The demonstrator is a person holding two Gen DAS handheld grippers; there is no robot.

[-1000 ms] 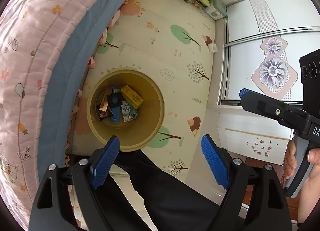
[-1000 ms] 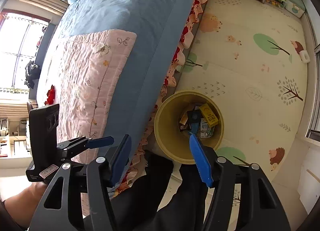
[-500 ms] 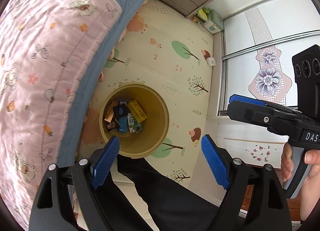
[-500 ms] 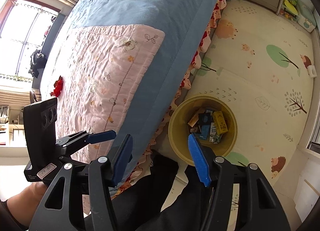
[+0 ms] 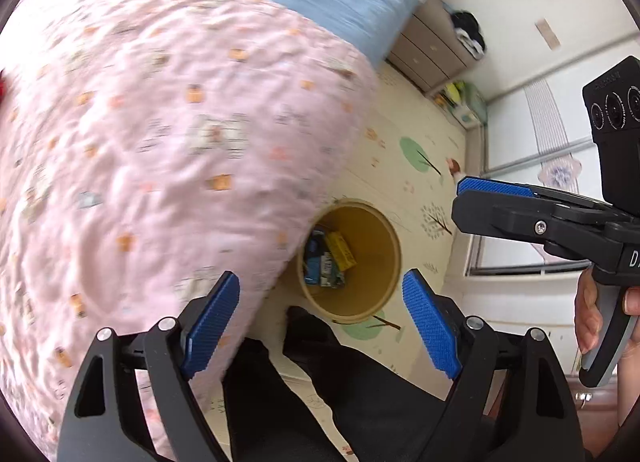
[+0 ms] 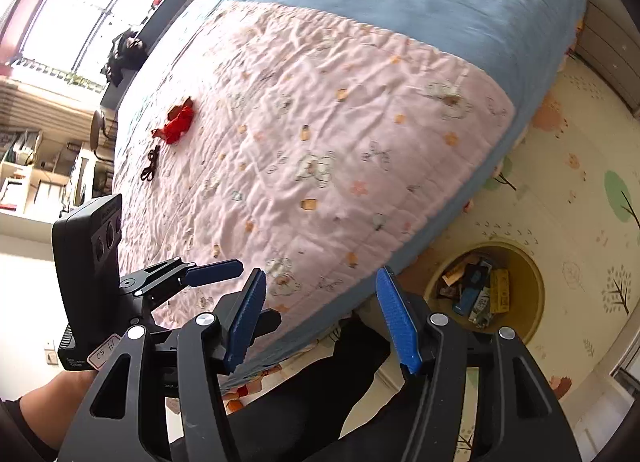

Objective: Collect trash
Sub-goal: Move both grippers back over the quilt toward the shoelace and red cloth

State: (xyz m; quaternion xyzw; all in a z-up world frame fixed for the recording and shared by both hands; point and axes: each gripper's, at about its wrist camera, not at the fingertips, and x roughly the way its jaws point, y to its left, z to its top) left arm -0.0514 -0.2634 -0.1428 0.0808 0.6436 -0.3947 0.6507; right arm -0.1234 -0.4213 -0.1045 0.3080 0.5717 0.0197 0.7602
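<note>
1. Stretching across most of both views, the bed (image 6: 400, 2) carries a pink quilt (image 6: 320, 134) over a blue cover; its near part shows nothing to pick up, but the far part, toward the window, is not yet cleared.
2. Lying beside the bed, the patterned floor mat (image 6: 580, 182) looks free of litter in the stretch that shows; that part of the job appears done.
3. Standing on the mat just beside the bed's edge, the yellow bin (image 5: 384, 246) already holds several boxes and wrappers (image 5: 326, 258); judging by this, a good share of the collecting is behind.
4. Hovering above the bin and the quilt edge, the left gripper (image 5: 320, 322) has its jaws spread wide with nothing between them.
5. Hanging over the quilt edge, the right gripper (image 6: 320, 318) stands with jaws parted about halfway and pinches nothing; so neither tool is carrying trash at present.
6. Resting on the far part of the quilt, well apart from both grippers, a red scrap (image 6: 178, 124) looks like the next piece to fetch.
7. Lying just beside it, a small black item (image 6: 150, 168) is too small to identify; it may be trash too, which would leave at least two pieces.
</note>
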